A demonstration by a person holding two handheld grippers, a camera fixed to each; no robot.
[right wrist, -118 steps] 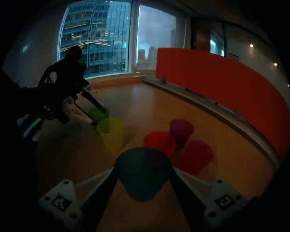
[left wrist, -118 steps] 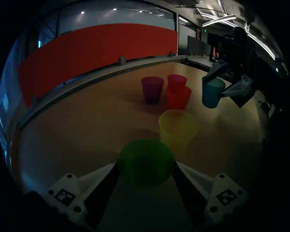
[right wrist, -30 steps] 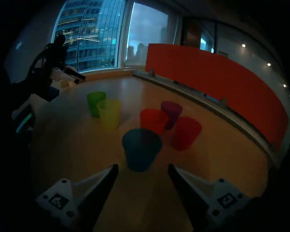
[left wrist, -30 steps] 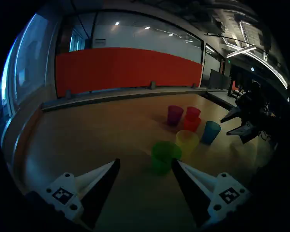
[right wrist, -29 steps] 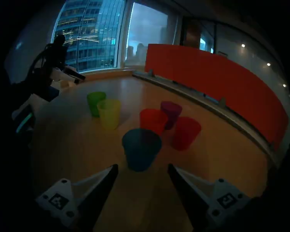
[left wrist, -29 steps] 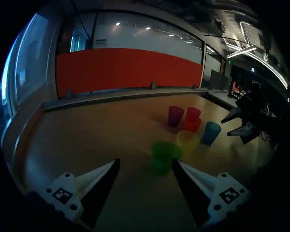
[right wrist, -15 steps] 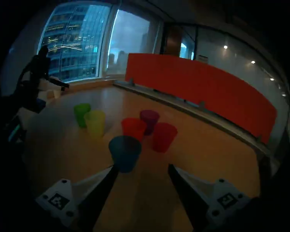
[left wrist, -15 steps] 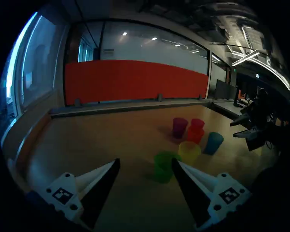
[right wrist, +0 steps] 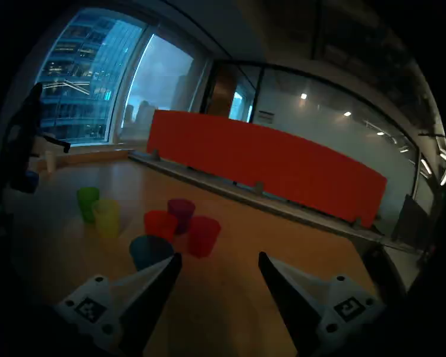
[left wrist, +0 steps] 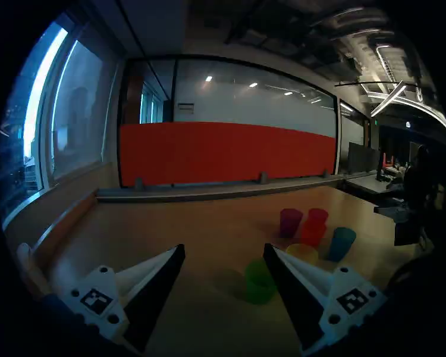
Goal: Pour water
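Note:
Several plastic cups stand on the wooden table (left wrist: 181,238). In the left gripper view, the green cup (left wrist: 258,281) is closest, just ahead of my open left gripper (left wrist: 222,249). Behind it stand the yellow cup (left wrist: 302,253), teal cup (left wrist: 341,243), orange-red cup (left wrist: 312,233), magenta cup (left wrist: 317,215) and purple cup (left wrist: 290,221). In the right gripper view, my right gripper (right wrist: 219,257) is open with nothing between its fingers. The teal cup (right wrist: 147,250) sits beside its left finger. Farther off are the red cup (right wrist: 160,225), purple cup (right wrist: 181,213), crimson cup (right wrist: 203,235), yellow cup (right wrist: 106,217) and green cup (right wrist: 87,202).
A red divider panel (left wrist: 223,152) runs along the table's far edge, on a rail. Large windows (right wrist: 104,89) stand beyond it. The right gripper (left wrist: 404,223) is a dark shape at the table's right end. The left gripper (right wrist: 35,143) is a dark shape at far left.
Both grippers let go of the green and teal cups, which now stand on the table. Both have since drawn back and tilted upward, so the cups look smaller and lower.

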